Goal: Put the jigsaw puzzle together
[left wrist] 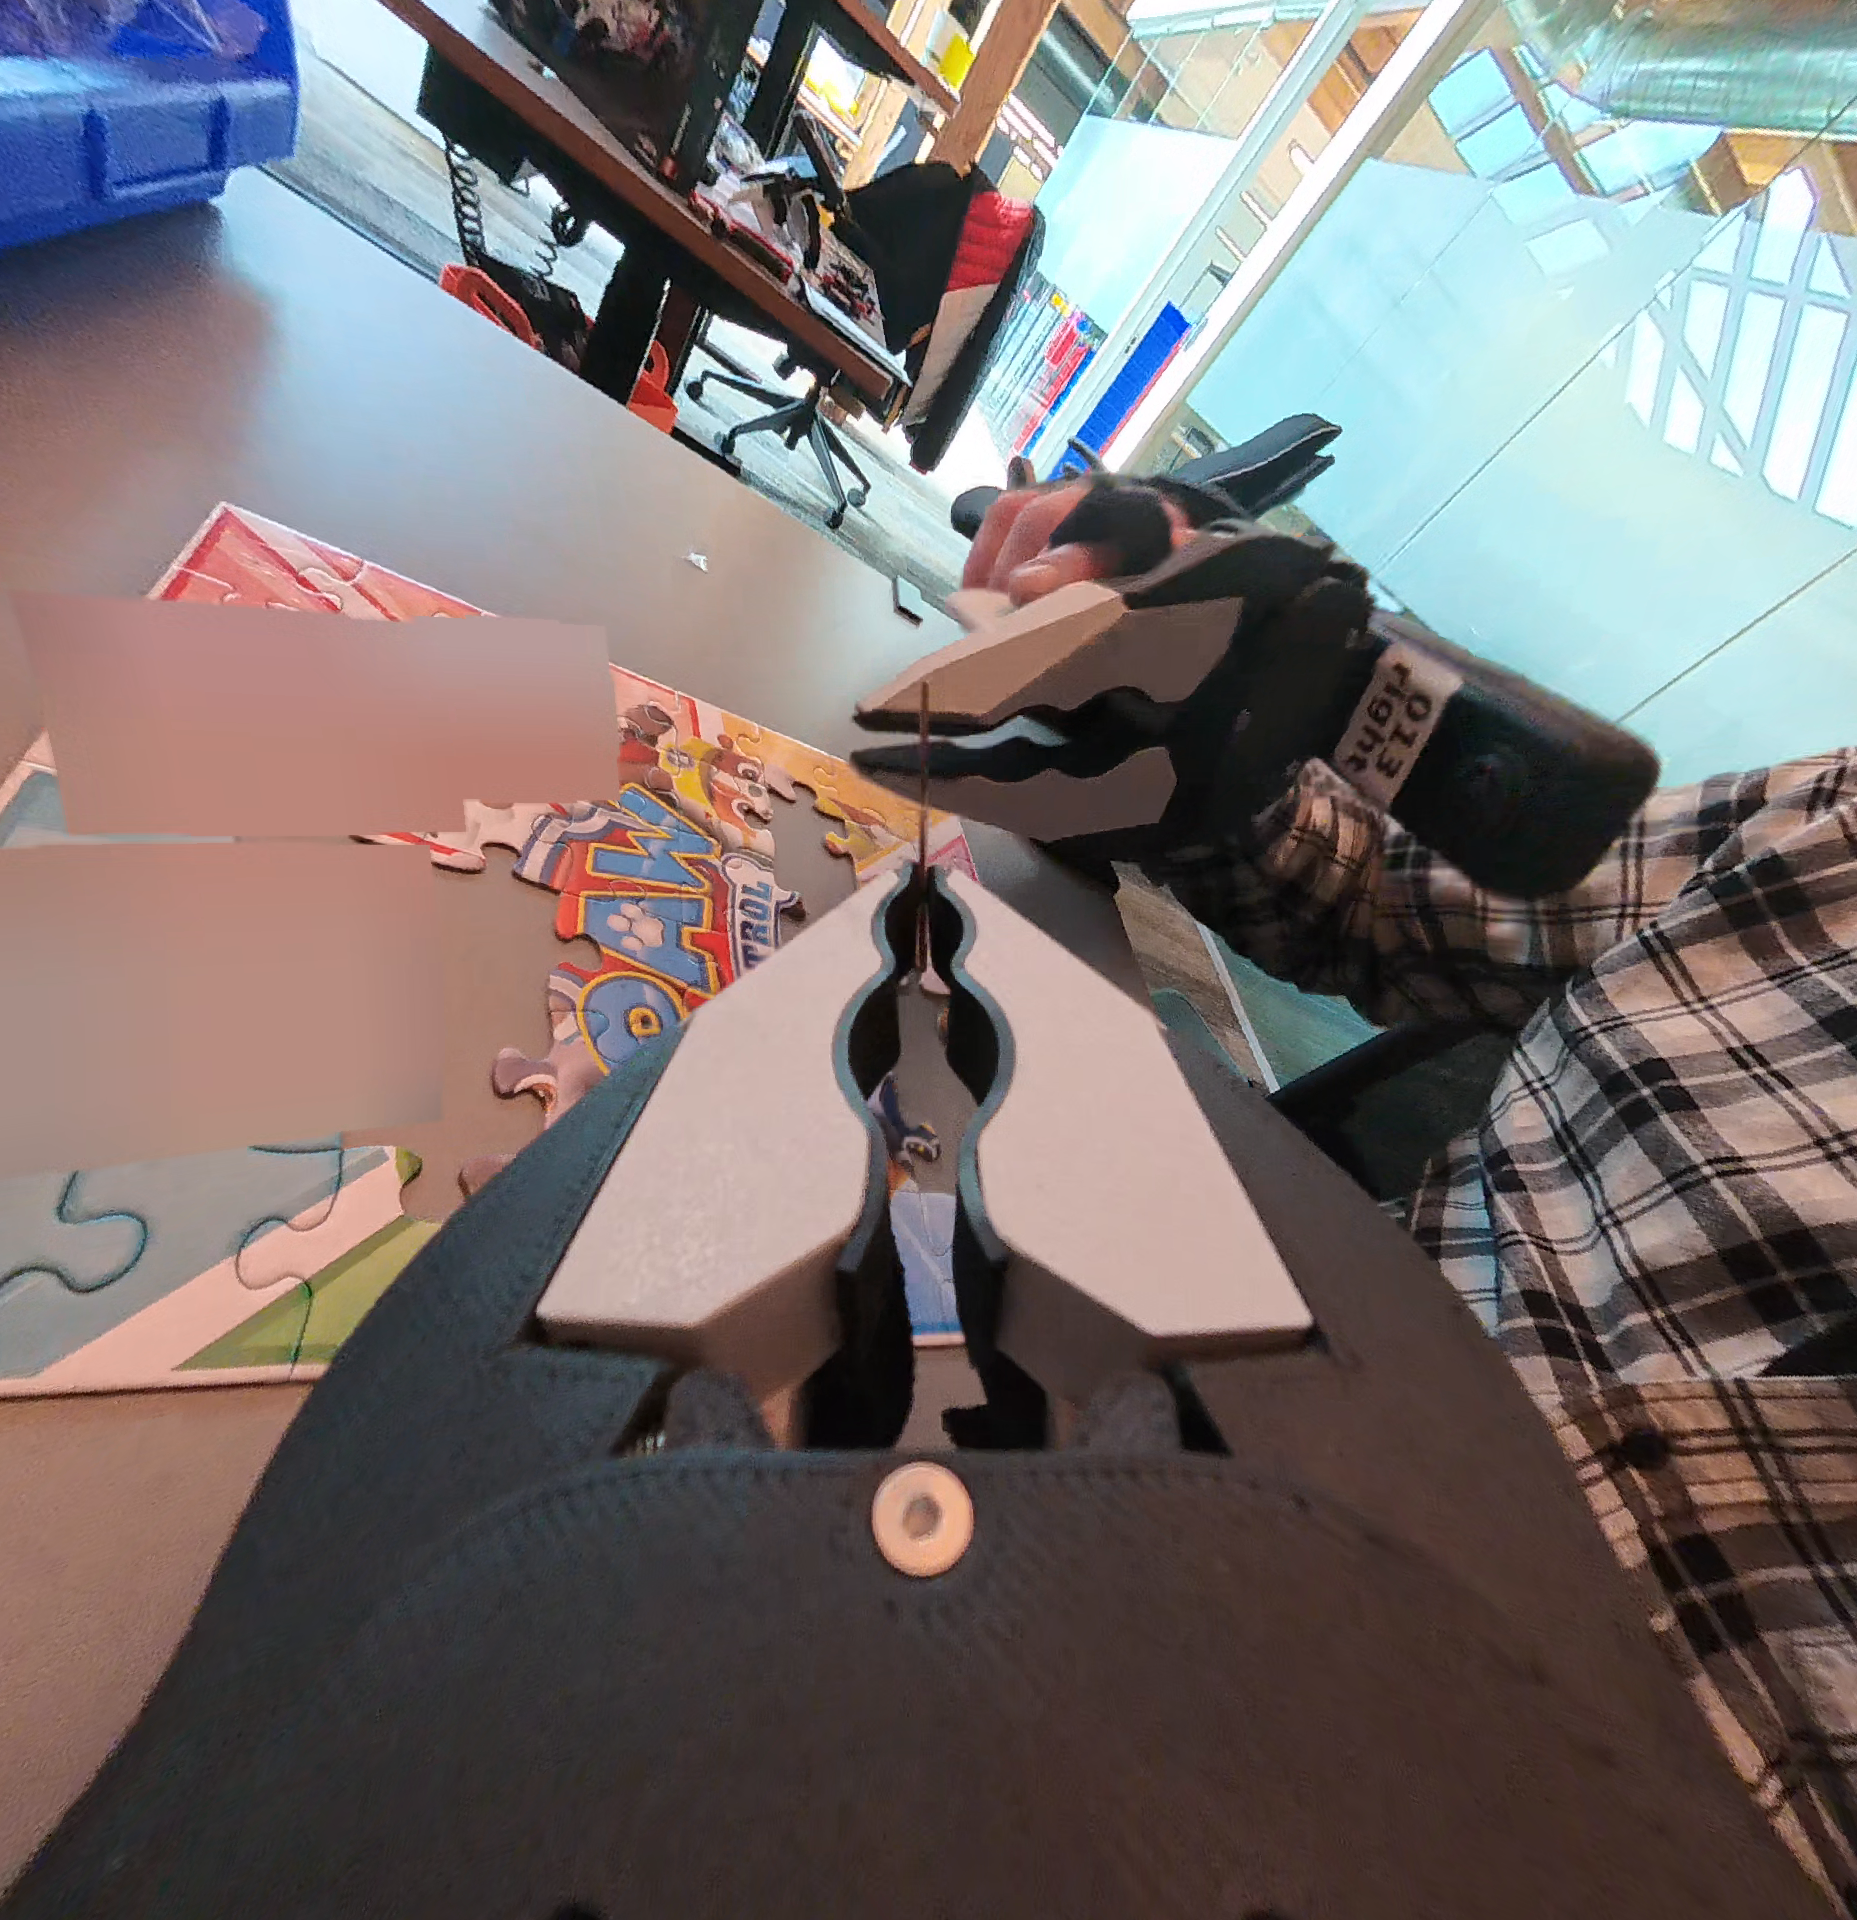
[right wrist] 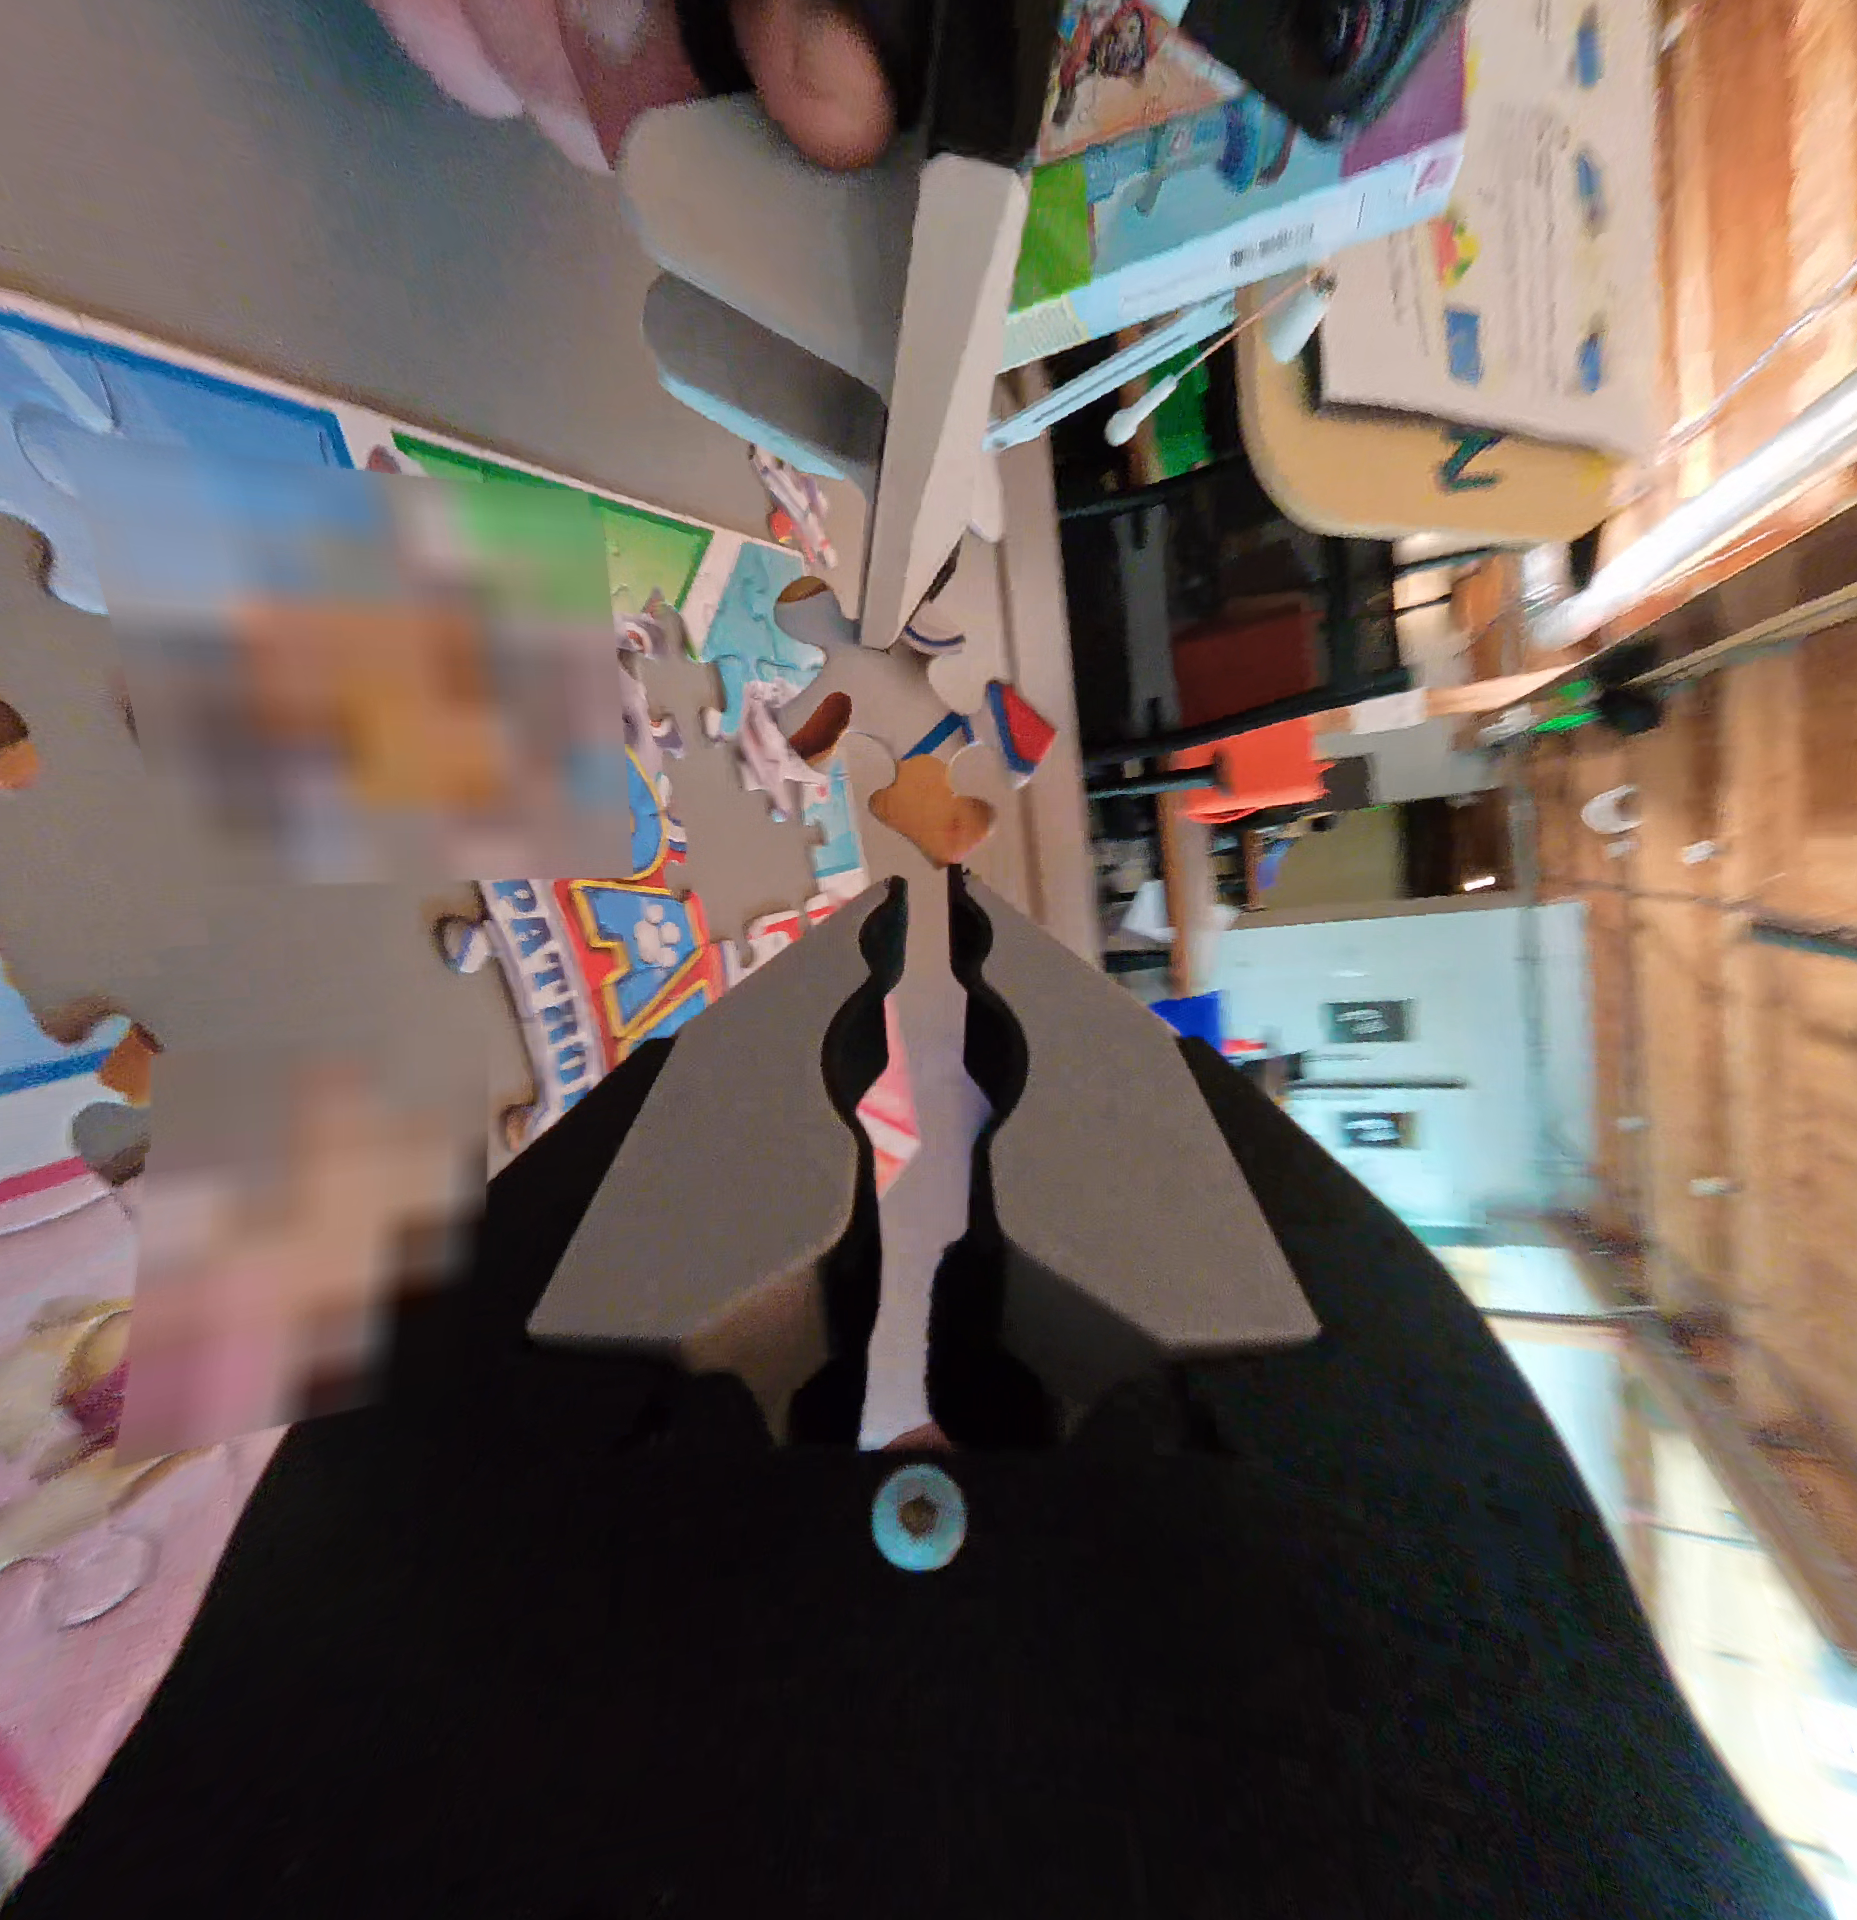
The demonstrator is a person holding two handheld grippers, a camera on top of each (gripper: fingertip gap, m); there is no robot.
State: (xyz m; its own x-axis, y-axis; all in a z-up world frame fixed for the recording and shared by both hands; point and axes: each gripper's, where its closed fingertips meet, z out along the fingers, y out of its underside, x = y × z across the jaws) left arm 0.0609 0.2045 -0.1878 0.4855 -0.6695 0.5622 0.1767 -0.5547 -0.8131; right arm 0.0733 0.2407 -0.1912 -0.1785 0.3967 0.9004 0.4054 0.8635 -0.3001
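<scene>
Left gripper [left wrist: 919, 883] is clamped tight on a single puzzle piece [left wrist: 922, 810]. From its own camera you only see the piece edge-on, sticking up out of the fingertips.

The right gripper [left wrist: 867, 736] comes in from the side, with a narrow gap between its jaws. In the right wrist view the piece's orange tab sits right at its tips. Honestly can't tell if it's actually pinching the piece or just lined up on it.

The rest of the jigsaw puzzle [left wrist: 654, 914] lies flat and partly assembled on the dark table [left wrist: 384, 416], below and behind both grippers, with holes in the middle. It's a cartoon print with a big red, blue and yellow logo with lettering on it.

Other writing: a white label [left wrist: 1397, 717] with a short code sits on the right gripper's black body. In the right wrist view a printed box [right wrist: 1163, 239] shows fine print along its edge, too blurry to read.

There's a blue bin [left wrist: 124, 125] at the table's far corner and a plaid sleeve [left wrist: 1630, 1143] on the right.
</scene>
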